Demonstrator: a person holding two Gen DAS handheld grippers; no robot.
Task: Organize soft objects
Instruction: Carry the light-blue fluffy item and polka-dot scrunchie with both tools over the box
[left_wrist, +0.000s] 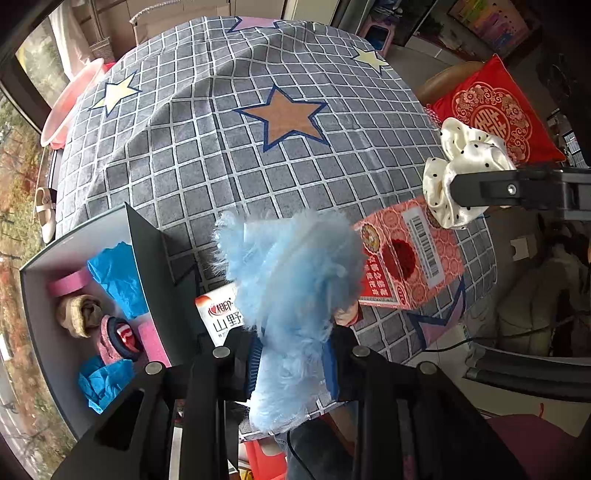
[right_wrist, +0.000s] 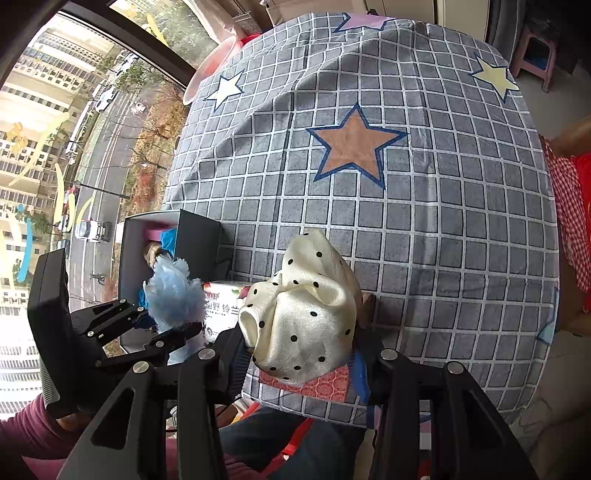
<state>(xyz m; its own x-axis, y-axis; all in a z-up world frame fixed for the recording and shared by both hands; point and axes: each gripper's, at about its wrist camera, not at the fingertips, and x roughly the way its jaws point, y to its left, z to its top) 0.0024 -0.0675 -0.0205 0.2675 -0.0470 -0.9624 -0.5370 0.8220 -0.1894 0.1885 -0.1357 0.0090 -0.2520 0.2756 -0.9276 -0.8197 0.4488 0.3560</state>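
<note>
Counter (left_wrist: 207, 155), draped in grey grid cloth with printed stars: extends ahead of both tongs and carries everything listed below.

Grey open box (left_wrist: 40, 295): on the counter to the left of the left tongs, its dark lid standing upright along the near side. Inside lie crumpled blue paper (left_wrist: 118, 273), a pink tape roll (left_wrist: 70, 282), a beige knitted piece (left_wrist: 79, 314), a pink knitted item with a red and navy centre (left_wrist: 118, 338) and a pink foam block (left_wrist: 153, 341).

Red patterned carton (left_wrist: 406, 254): lying on the counter ahead and to the right of the left tongs, barcode label up, beneath the right tongs.

White tissue pack (left_wrist: 221, 310): on the counter just ahead of the left tongs, between the box and the carton, partly hidden by the blue fluff.

Fluffy blue soft object (left_wrist: 291, 295): clamped between the fingers of the left tongs (left_wrist: 291, 354), held up off the counter just right of the box.

Cream polka-dot scrunchie (right_wrist: 303, 314): gripped in the right tongs (right_wrist: 299, 354), held above the carton, well right of the box.

Red embroidered cushion (left_wrist: 495, 107): off the counter's edge, beyond the right tongs.
</note>
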